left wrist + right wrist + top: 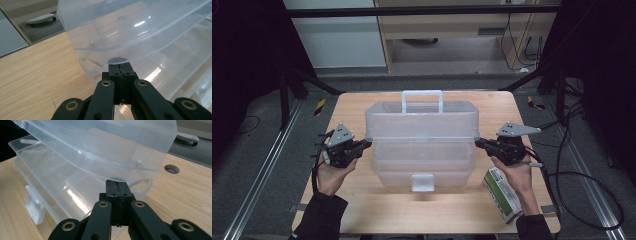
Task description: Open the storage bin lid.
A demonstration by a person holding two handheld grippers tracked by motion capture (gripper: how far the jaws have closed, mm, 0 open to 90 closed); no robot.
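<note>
My left gripper [368,143], jaws clenched together and empty, sits under the left end of the raised lid [422,120]. The clear plastic storage box [424,165] stands mid-table, lid tilted open. My right gripper [479,142], likewise clenched on nothing, props the lid's right end; a green carton [503,194] lies near the table's [362,205] front right corner.

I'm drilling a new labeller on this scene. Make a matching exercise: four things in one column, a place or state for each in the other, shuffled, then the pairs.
Things:
1. lid
2. left tool
3. green and white carton
4. front latch

Places or states:
A. lies on the table by the person's right hand
B. jaws shut, tips under the lid's left edge
C. tilted up, partly open
D. hangs down on the box's near side

Pairs: 1-C, 2-B, 3-A, 4-D
</note>
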